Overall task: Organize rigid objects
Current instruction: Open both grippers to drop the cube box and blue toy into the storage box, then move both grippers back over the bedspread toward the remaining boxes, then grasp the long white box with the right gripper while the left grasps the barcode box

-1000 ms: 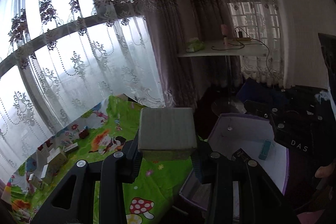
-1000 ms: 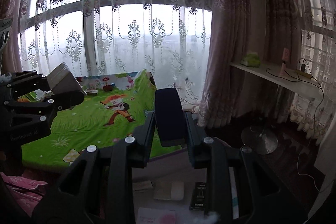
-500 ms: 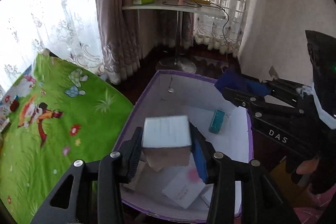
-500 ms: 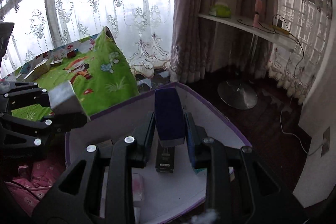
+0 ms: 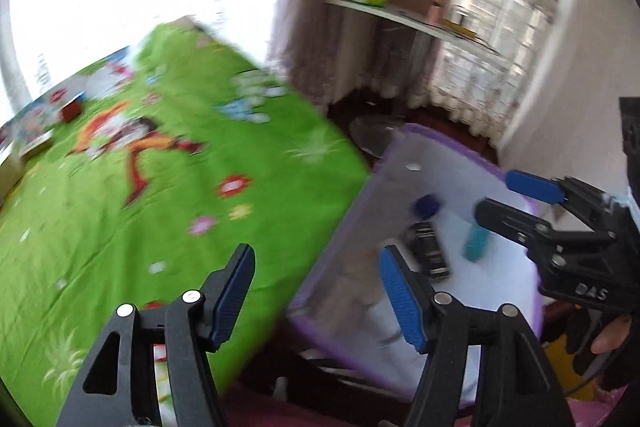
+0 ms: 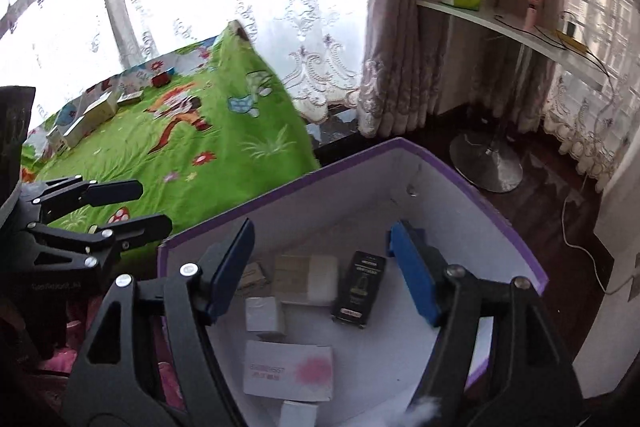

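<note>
A white box with a purple rim [image 6: 280,193] stands below both grippers; its rim [image 5: 340,231] also shows in the left wrist view. In it lie a beige and white box [image 6: 306,279], a black box [image 6: 358,287], a small white box [image 6: 264,313] and a white box with pink print [image 6: 288,375]. The left wrist view also shows the black box [image 5: 430,251], a teal box [image 5: 476,243] and a small dark blue thing [image 5: 426,205]. My left gripper [image 5: 316,291] hangs over the box's left wall, jaws opening, nothing between them. Over the box, my right gripper [image 6: 322,267] is opening too, empty.
A green cartoon play mat [image 6: 200,131] lies left of the box, with several small boxes [image 6: 96,111] at its far end. Behind are curtains, a white shelf [image 6: 520,31] and a round metal stand base [image 6: 486,163]. Pink fabric [image 6: 80,331] lies at the near left.
Both grippers came down over the purple-rimmed box and opened. The left let go of its grey-white box, the right its dark blue box. Both now hold nothing.
</note>
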### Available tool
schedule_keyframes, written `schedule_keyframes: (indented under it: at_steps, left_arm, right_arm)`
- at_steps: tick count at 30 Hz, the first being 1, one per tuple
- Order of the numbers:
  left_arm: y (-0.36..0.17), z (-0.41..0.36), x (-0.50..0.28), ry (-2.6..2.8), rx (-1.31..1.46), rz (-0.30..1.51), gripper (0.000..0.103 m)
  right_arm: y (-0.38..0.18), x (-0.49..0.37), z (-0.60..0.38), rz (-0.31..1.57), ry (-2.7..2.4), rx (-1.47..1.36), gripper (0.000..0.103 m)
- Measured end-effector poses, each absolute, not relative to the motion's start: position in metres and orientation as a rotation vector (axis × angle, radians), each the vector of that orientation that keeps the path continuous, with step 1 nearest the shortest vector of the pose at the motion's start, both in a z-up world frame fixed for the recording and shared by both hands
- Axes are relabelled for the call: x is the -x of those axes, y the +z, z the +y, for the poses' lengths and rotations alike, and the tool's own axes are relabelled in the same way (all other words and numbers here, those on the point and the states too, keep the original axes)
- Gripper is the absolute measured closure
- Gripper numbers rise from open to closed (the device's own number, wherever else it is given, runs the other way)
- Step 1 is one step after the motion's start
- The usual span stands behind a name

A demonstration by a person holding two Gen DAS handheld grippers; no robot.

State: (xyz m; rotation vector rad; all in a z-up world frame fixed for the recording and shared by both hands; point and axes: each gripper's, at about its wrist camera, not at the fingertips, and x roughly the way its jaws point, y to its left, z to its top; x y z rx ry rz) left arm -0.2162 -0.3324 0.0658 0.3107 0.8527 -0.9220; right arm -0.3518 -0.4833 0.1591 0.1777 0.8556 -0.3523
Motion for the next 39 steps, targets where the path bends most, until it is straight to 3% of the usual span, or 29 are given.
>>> schedule_keyframes:
  at_steps: [12, 25, 28, 35, 39]
  left_arm:
    - [0.043, -0.107, 0.100, -0.176, -0.171, 0.815, 0.037]
    - [0.016, 0.088, 0.053, 0.224, 0.092, 0.856, 0.037]
    - [0.011, 0.111, 0.055, 0.212, 0.240, 0.862, 0.036]
    - [0.012, 0.107, 0.057, 0.144, 0.239, 0.857, 0.023]
    - [0.012, 0.105, 0.054, 0.128, 0.261, 0.852, 0.021]
  right_arm:
    - [0.103, 0.209, -0.318, 1.039, 0.160, 0.018, 0.028]
    - [0.055, -0.008, -0.143, 1.118, 0.301, -0.093, 0.028]
    - [0.047, -0.056, -0.115, 1.114, 0.252, -0.138, 0.028]
    - [0.038, -0.137, -0.083, 1.104, 0.113, -0.317, 0.028]
    - [0.036, -0.162, -0.075, 1.109, 0.004, -0.311, 0.020]
